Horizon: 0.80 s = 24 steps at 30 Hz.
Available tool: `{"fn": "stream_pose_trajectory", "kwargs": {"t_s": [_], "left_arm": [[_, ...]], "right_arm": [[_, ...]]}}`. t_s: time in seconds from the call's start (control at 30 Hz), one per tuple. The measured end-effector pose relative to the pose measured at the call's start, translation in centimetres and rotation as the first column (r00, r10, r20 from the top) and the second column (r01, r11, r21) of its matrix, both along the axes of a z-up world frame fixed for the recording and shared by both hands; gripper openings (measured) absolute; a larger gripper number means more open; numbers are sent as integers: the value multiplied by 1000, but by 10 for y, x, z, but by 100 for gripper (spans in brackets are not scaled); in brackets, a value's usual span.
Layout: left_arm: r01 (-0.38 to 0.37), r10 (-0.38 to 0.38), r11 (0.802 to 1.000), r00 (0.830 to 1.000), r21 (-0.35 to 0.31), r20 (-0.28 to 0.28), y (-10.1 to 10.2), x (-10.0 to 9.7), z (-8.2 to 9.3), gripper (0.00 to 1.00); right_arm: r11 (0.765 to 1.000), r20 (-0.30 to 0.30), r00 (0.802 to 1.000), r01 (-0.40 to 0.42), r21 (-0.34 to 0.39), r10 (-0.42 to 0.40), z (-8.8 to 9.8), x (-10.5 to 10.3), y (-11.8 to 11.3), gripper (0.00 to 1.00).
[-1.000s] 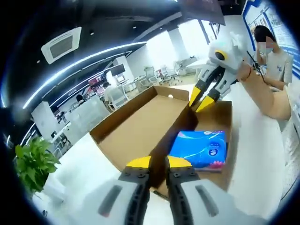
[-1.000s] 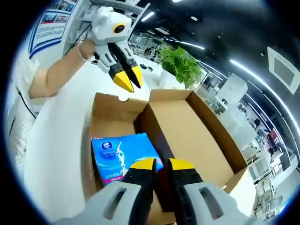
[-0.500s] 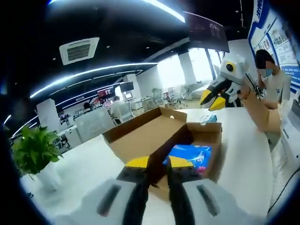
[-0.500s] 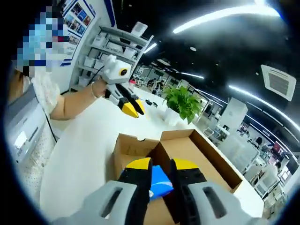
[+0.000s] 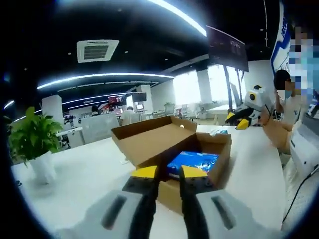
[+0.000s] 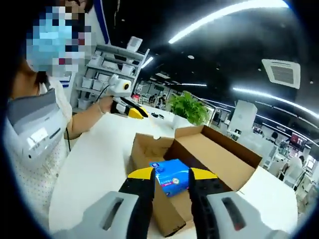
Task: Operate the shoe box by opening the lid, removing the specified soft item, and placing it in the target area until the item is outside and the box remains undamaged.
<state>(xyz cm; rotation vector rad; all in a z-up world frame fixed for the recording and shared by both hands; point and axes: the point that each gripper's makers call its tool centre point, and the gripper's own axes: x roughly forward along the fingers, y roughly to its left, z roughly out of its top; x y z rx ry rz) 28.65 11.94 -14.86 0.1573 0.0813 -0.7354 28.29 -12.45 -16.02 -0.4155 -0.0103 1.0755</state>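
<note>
One blue plastic-wrapped soft pack was seen lying inside the brown cardboard shoe box, whose hinged lid was folded fully back and lay open beside the base. The box was set on the white worktop. In the left gripper view, the left hand-held gripper was held just in front of the box's near edge, its yellow-tipped jaws parted by a narrow gap and nothing held between them. In the right gripper view, the right hand-held gripper was held above the box's near end with the blue pack showing in the gap between its parted jaws; whether the pack was touched could not be told. A potted green plant stood on the worktop, well apart from the box.
</note>
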Motion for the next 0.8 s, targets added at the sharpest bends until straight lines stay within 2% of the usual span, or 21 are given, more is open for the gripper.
{"fn": "stream_pose_trajectory", "kwargs": {"t_s": [0.07,0.13,0.2,0.3,0.47,0.57,0.8], "left_arm": [[11,-11,1000,1000,-2,24,1,0,-2,17],[46,-44,997,999,-57,31,-4,3,-3,18],[66,-68,994,997,-91,-28,-5,7,-11,20],[95,-101,991,993,-94,-64,-7,10,-23,22],[146,-155,983,985,-111,-77,-13,1,-23,27],[163,-171,982,982,-93,-84,-15,-3,-26,29],[181,-180,984,975,-7,-131,-17,-2,-48,34]], "right_arm": [[999,-2,1000,30,11,-29,-5,7,-6,27],[998,-6,998,61,13,-60,-11,14,-15,27],[997,-23,997,75,13,-75,-13,18,-22,29],[993,-89,992,98,62,-92,-12,23,-33,31],[994,-116,989,100,38,-95,-19,23,-40,36],[994,-146,985,101,31,-96,-24,24,-43,36],[995,-191,978,92,22,-86,-33,24,-43,37]]}}
